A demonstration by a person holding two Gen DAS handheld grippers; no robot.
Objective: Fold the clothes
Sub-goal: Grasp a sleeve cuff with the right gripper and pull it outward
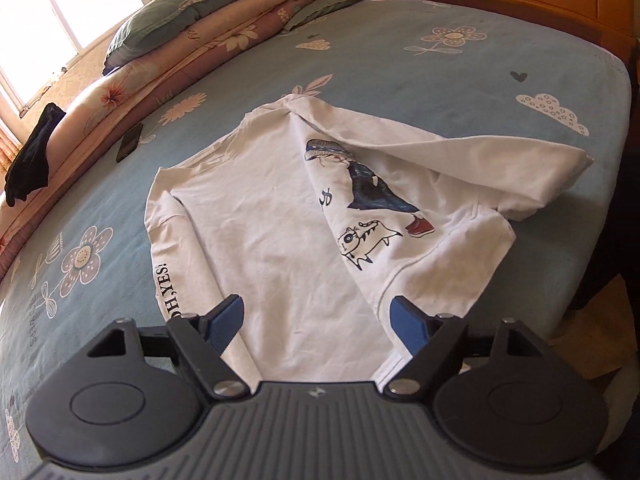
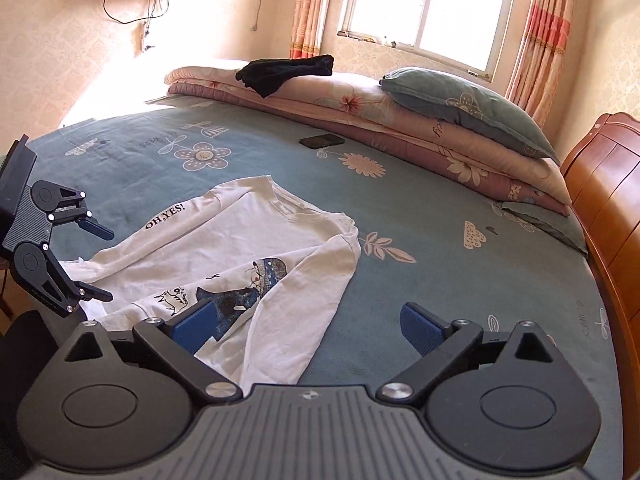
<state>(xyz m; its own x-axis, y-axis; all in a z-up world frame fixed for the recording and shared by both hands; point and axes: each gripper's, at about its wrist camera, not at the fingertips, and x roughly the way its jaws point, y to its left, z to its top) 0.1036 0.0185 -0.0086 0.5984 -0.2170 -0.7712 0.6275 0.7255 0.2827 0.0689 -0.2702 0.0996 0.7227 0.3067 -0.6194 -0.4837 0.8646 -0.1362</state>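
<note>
Shirt (image 1: 280, 208) half-folded on bed (image 1: 400, 60); both jaws wide, empty.

Each black tool (image 1: 319, 320) has blue ribbed pads (image 2: 196, 326), silver screws.

Bright daylight pours through the window (image 2: 424, 4), which is blown out to plain white in both views. The wall (image 2: 132, 56) beside it glares. Soft shadows on the bed sheet (image 2: 440, 240); the white shirt (image 1: 280, 216) is evenly lit, creases clear. Strong fisheye bending at the edges, dark corners. Focus sharp, no motion blur.
</note>
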